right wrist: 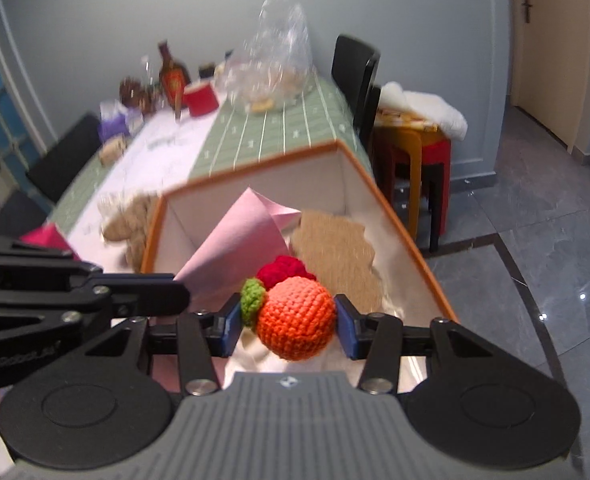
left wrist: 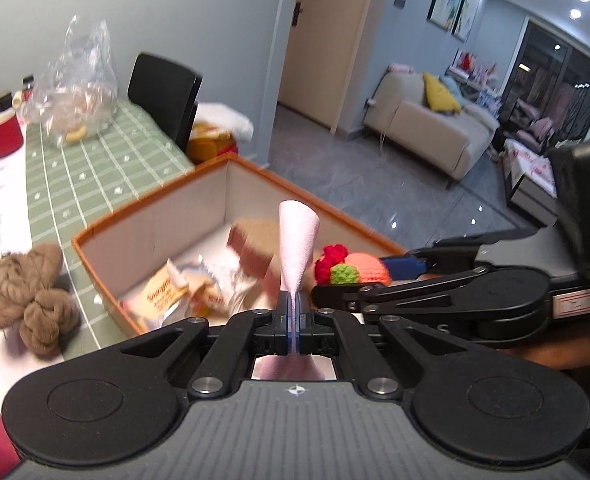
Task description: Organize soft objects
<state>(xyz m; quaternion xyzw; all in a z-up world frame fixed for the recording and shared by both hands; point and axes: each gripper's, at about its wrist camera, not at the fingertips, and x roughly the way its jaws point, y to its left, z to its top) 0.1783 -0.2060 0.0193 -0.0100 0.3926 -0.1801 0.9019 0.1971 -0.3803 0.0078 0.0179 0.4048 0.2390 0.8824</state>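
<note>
Over the box, your left gripper pinches a pink sheet thinly while your right gripper squeezes a crochet ball; crowding risks snagging, either dropping outside.

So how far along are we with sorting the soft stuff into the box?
Done: a tan knitted piece and crinkly packets already lie in the orange-rimmed box. In hand: the left tool pinches a pink foam sheet, the right tool grips an orange crocheted ball, both over the box. Left: the brown yarn bundle on the table.
</note>
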